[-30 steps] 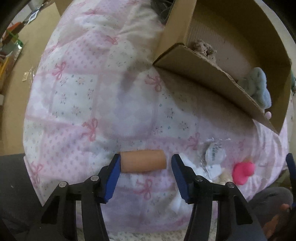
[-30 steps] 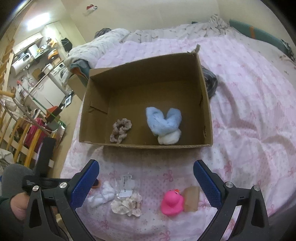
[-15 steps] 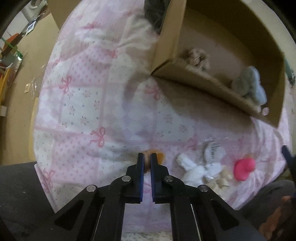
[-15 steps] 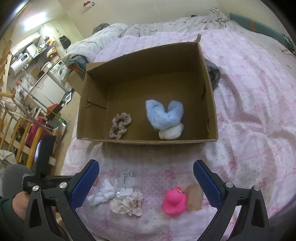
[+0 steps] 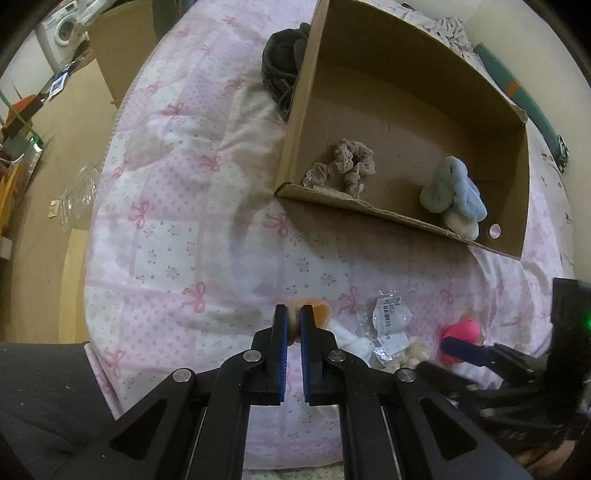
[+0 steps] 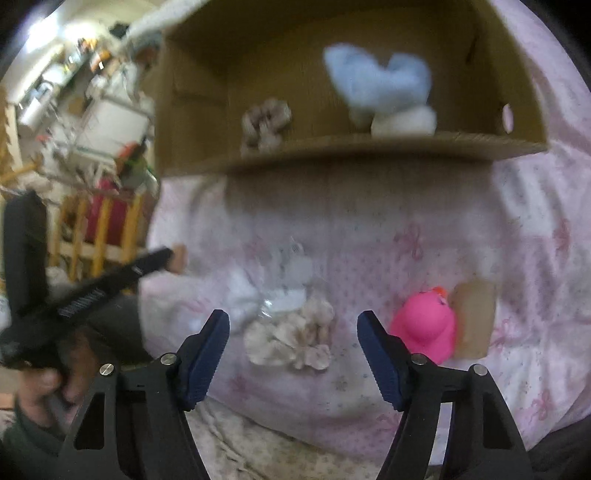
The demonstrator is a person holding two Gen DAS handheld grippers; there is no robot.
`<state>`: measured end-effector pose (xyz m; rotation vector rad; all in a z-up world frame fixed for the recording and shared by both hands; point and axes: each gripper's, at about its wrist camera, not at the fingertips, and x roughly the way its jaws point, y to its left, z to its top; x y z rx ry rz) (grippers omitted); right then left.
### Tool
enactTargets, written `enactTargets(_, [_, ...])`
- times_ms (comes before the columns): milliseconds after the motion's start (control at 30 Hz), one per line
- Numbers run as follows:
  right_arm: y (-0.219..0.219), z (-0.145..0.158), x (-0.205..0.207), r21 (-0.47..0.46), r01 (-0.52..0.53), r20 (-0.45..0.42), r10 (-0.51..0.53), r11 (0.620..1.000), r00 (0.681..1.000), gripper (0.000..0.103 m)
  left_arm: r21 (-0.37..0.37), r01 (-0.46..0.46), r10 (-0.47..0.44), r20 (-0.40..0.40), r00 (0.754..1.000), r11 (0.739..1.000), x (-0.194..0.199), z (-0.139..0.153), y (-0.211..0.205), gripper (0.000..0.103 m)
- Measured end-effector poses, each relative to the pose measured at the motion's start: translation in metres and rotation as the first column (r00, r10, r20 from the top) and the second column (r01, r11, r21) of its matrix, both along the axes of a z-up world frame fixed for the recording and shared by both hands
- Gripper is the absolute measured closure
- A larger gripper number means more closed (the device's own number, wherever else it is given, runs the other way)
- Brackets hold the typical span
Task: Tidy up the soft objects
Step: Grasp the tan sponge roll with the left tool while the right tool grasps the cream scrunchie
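My left gripper (image 5: 291,319) is shut on a soft orange-tan cylinder (image 5: 318,313) and holds it just above the pink quilt. My right gripper (image 6: 293,330) is open, low over a cream scrunchie (image 6: 291,341). Around it lie a white scrunchie (image 6: 242,295), a clear plastic bag (image 6: 291,280), a pink rubber duck (image 6: 424,326) and a tan block (image 6: 474,321). The cardboard box (image 5: 369,210) holds a beige scrunchie (image 5: 345,166) and a blue and white plush piece (image 5: 456,195).
A dark bundle of cloth (image 5: 282,66) lies against the box's far left corner. The bed edge drops to a wooden floor (image 5: 37,206) on the left, with clutter and a washing machine (image 5: 62,27) beyond.
My left gripper closed on the orange-tan cylinder and lifted it, pulling back. My right gripper dropped and moved forward and left toward the cream scrunchie, and its jaws narrowed.
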<state>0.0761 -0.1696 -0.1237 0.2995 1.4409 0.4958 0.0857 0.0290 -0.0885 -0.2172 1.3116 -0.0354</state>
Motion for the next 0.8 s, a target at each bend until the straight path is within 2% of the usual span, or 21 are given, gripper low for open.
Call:
enactTargets(67, [0.01,-0.008,-0.001,-0.041,-0.031,-0.006,0.03,0.999,1.0,0.026,0.003,0.006,-0.006,0.005,1.0,1.0,-0.001,0.002,-0.002,0.097])
enactTargets(233, [0.034,-0.021,-0.006,-0.072,-0.101,-0.016,0.1,0.992,0.995,0.027,0.013,0.02,-0.02,0.014,1.0,1.0,-0.002,0.001,-0.006,0.097])
enactTargets(333, [0.046,-0.026,-0.01,-0.113,-0.145,-0.005,0.145,0.983,0.989,0.054,0.009,0.027,-0.027,0.015,1.0,1.0,-0.002,0.001,-0.007,0.097])
enactTargets(433, [0.046,-0.026,-0.014,-0.126,-0.149,0.006,0.151,0.981,0.989,0.07,0.013,0.026,-0.026,0.02,0.999,1.0,-0.002,0.002,-0.008,0.097])
enactTargets(567, [0.037,-0.017,-0.017,-0.106,-0.124,0.018,0.127,0.987,0.992,0.077,0.013,0.019,-0.019,0.023,1.0,1.0,-0.003,0.003,-0.006,0.097])
enactTargets(800, [0.01,0.021,-0.022,-0.065,-0.068,0.069,0.073,0.996,0.995,0.078,0.029,0.029,-0.03,0.055,0.998,0.999,-0.006,0.01,-0.01,0.097])
